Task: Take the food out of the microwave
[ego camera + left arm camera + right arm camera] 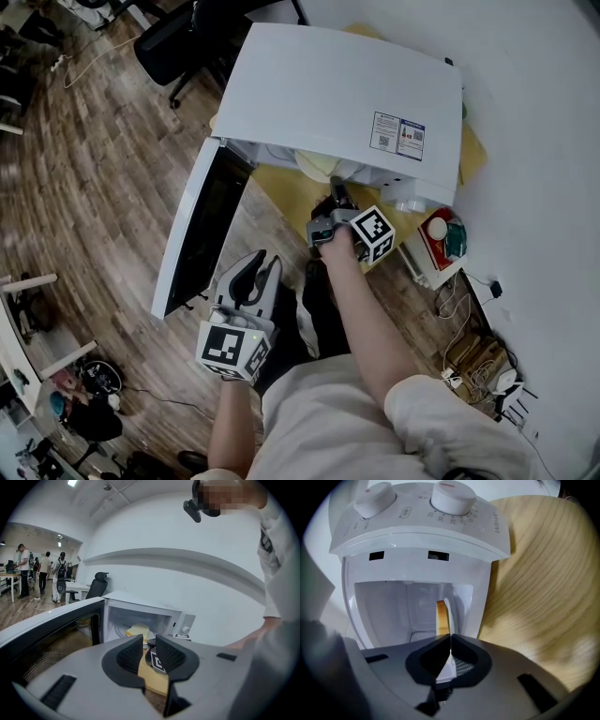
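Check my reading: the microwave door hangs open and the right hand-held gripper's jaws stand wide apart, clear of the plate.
One thing is wrong. The microwave door is open, but the right hand-held gripper has its jaws shut on the rim of the plate, not wide apart, as the right gripper view shows.

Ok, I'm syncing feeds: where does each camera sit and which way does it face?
Head view: on the person's head, looking steeply down on the microwave, left gripper, right gripper and both forearms.
Left gripper view: on the left gripper, facing the open microwave and food; its open jaws and the person's torso show.
Right gripper view: on the right gripper, looking into the cavity; its jaws shut on the plate.
Shared: all three show the microwave.
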